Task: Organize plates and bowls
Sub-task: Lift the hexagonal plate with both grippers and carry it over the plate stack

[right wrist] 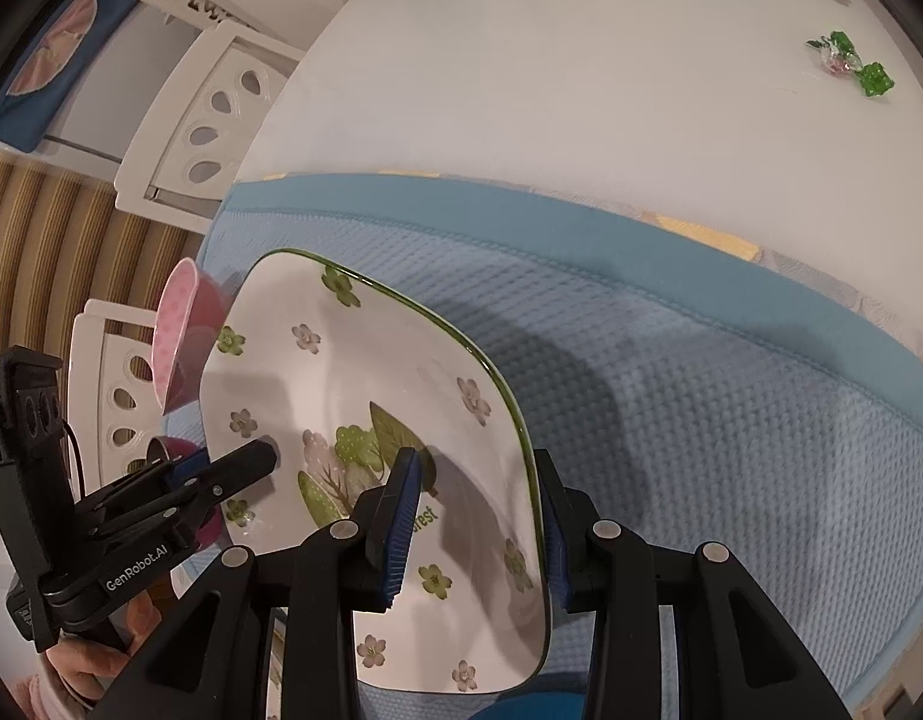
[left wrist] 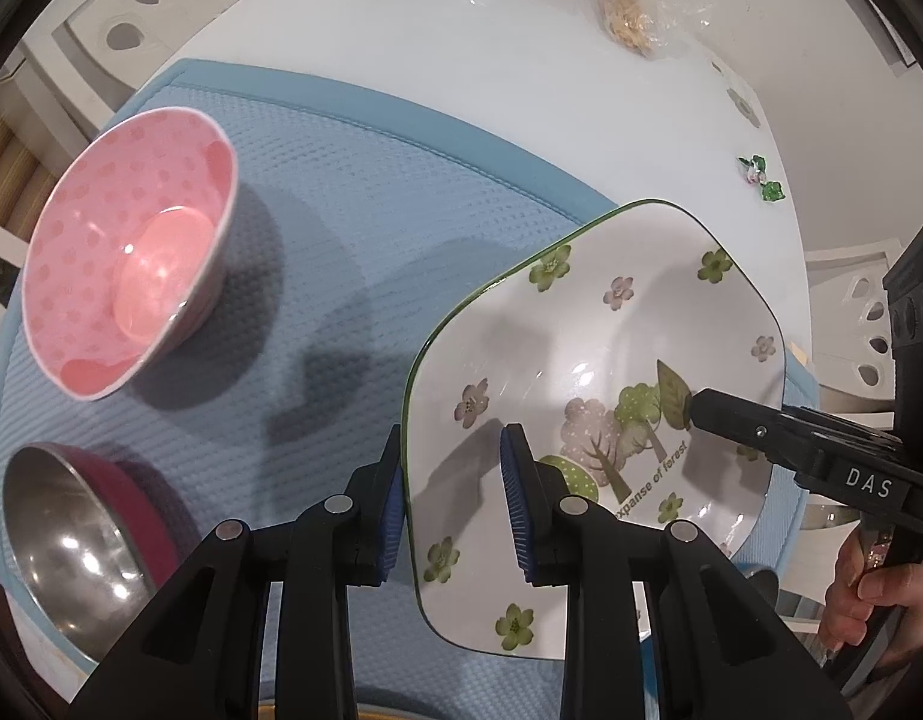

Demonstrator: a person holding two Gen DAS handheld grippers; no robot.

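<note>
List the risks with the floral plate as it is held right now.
1. The floral plate hangs tilted above the blue mat, each gripper straddling only its rim: left gripper, right gripper. If the fingers are not clamped, it may slip and chip.
2. Uneven pulling by the two hands could twist the rim free.
3. The pink bowl and steel bowl sit close by, so a swing leftward might knock them.

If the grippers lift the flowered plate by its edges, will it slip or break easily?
The flowered plate looks glazed and glossy, so it may slide between the pads. It seems rigid ceramic, likely fragile if dropped. The left gripper and the right gripper straddle opposite rims with jaws open, so two-sided support should help keep it level.
</note>
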